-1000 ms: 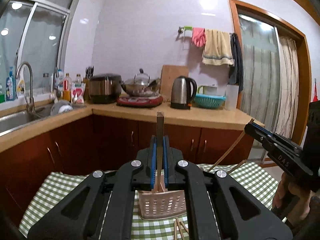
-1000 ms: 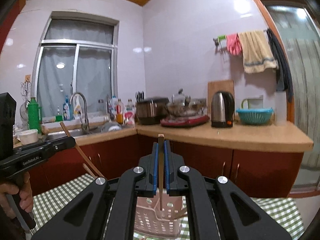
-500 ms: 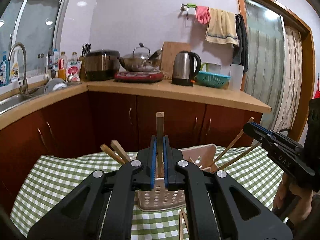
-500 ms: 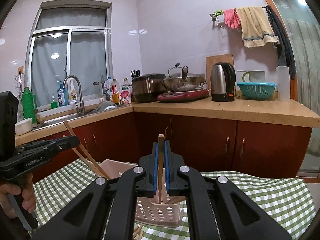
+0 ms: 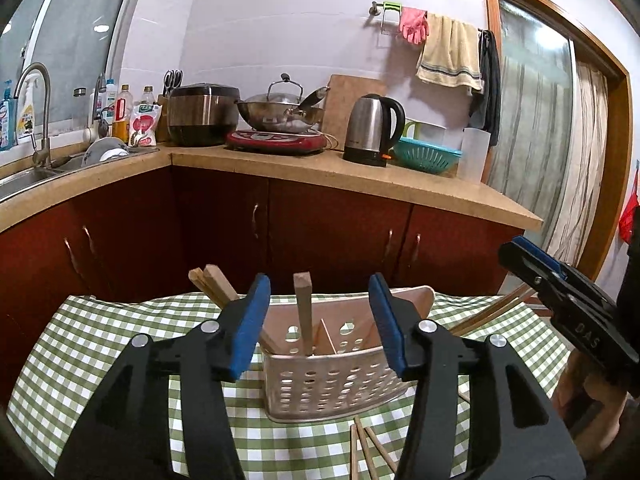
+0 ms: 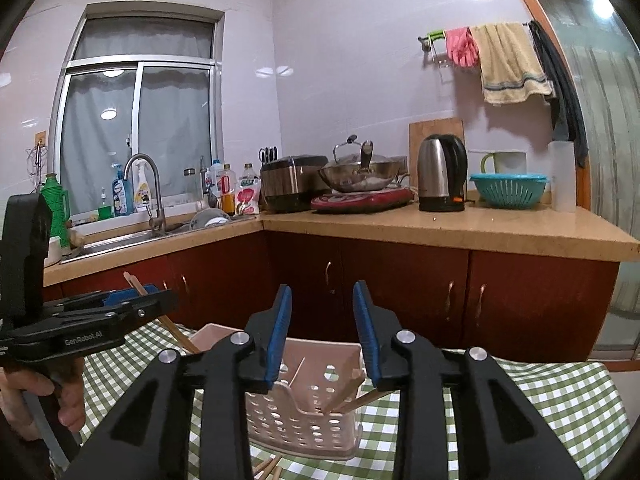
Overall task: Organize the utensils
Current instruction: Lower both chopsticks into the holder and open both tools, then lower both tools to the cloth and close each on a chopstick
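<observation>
Left gripper [image 5: 318,322] and right gripper [image 6: 322,336] both spread wide, holding nothing, above perforated basket [image 5: 332,380] with a chopstick [image 5: 304,312] standing inside.

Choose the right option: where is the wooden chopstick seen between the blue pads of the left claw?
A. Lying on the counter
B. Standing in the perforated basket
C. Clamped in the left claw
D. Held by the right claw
B. The chopstick stands free in the basket; the left claw is open around it, pads apart.
</observation>
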The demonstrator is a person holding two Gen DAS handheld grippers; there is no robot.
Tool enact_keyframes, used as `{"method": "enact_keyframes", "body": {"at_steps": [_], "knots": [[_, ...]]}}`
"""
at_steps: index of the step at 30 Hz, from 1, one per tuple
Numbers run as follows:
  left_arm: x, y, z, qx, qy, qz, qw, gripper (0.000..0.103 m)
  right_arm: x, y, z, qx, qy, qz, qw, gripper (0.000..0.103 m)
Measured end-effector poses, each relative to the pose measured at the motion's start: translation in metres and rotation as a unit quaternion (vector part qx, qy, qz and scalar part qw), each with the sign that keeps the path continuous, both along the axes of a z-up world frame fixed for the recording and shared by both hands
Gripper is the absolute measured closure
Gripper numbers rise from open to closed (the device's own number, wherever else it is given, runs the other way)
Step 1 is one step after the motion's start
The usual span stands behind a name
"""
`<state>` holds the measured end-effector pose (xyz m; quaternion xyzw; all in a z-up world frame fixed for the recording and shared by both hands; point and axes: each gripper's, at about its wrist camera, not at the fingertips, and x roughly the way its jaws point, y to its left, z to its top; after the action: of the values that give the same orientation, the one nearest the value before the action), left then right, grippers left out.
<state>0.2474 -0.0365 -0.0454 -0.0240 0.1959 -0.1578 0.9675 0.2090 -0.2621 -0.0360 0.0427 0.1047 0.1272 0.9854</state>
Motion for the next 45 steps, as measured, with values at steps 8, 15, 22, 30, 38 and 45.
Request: {"method": "enact_keyframes", "body": {"at_steps": [8, 15, 22, 30, 38, 45], "knots": [[-0.029, 0.003, 0.015, -0.005, -0.022, 0.009, 0.9997, 0.044, -0.044, 0.001, 0.010, -0.010, -0.025, -0.013, 1.000, 0.063], [-0.084, 0.007, 0.008, 0.017, -0.050, 0.039, 0.9979, 0.044, -0.089, 0.007, -0.018, -0.023, 0.000, -0.020, 1.000, 0.063], [-0.126, 0.009, -0.028, 0.046, -0.026, 0.051, 0.9973, 0.044, -0.132, 0.012, -0.065, -0.024, 0.044, -0.026, 0.998, 0.063], [-0.163, 0.028, -0.068, 0.051, 0.020, 0.070, 0.9960, 0.044, -0.164, 0.016, -0.107, -0.028, 0.089, -0.014, 0.996, 0.064], [-0.186, 0.039, -0.096, 0.061, 0.048, 0.084, 0.9934, 0.044, -0.173, 0.029, -0.135, -0.034, 0.130, 0.006, 0.991, 0.064], [-0.195, 0.043, -0.115, 0.061, 0.068, 0.084, 0.9922, 0.045, -0.170, 0.042, -0.161, -0.047, 0.174, 0.019, 0.984, 0.068]]}}
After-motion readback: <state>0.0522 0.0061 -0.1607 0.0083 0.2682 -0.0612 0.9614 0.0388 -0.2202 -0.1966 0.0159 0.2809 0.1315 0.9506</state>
